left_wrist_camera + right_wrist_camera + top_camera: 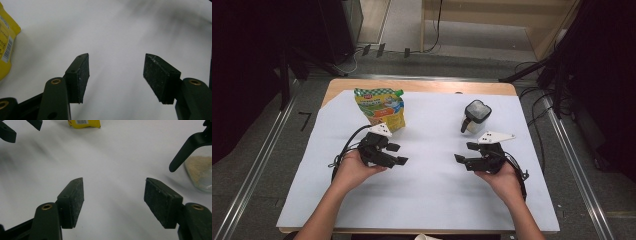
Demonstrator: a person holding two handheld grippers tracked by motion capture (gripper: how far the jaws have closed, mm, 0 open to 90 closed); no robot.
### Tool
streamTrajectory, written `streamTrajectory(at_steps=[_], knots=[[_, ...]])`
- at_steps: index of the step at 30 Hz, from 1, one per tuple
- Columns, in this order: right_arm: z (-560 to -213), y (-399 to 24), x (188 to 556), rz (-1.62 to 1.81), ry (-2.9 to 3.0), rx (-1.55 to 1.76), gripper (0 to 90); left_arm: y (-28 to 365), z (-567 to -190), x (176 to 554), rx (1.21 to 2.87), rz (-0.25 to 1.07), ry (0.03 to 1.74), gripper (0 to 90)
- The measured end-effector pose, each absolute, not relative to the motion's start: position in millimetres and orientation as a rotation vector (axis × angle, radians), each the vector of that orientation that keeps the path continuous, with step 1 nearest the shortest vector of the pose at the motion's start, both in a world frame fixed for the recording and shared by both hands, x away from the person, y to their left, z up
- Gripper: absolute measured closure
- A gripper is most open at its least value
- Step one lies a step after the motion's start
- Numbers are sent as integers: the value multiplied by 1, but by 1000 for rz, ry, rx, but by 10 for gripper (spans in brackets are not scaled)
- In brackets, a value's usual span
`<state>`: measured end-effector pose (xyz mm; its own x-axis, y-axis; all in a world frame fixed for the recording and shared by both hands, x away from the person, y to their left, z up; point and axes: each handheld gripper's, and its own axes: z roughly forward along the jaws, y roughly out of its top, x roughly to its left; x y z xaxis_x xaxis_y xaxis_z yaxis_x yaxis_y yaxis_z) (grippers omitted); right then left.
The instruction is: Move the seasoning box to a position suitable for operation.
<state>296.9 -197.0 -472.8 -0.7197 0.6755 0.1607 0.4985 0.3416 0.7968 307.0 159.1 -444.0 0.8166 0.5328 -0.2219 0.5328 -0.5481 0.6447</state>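
A yellow-green snack pouch (379,109) stands at the back left of the white sheet (432,185). A glass jar (475,116) with a black lid and handle stands at the back right and holds pale grains. My left gripper (397,154) hovers in front of the pouch, open with nothing between its pads (80,77). My right gripper (465,152) is in front of the jar, also open and empty. In the right gripper view the jar (201,170) is at the right edge and the pouch (84,123) is at the top. The pouch (6,47) edges the left gripper view.
The wooden table (422,86) shows past the sheet's far edge. Metal rails (572,165) run along both sides, with cables and dark stands on the floor behind. The left gripper's jaws (10,131) show at the top left of the right gripper view.
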Motion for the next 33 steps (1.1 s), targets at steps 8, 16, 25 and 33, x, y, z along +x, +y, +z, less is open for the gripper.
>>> streamTrajectory(at_steps=[8,16,25,33], knots=[[-472,-199,297,1329,2398,1077,351,159,-445,307,2276,6,771,380],[-471,-200,297,1326,2388,1084,355,160,-445,308,2282,9,767,380],[-473,-200,298,1293,2422,1081,368,163,-444,309,2275,-14,778,378],[-472,-201,298,1289,2420,1078,368,163,-444,309,2265,-24,783,374]])
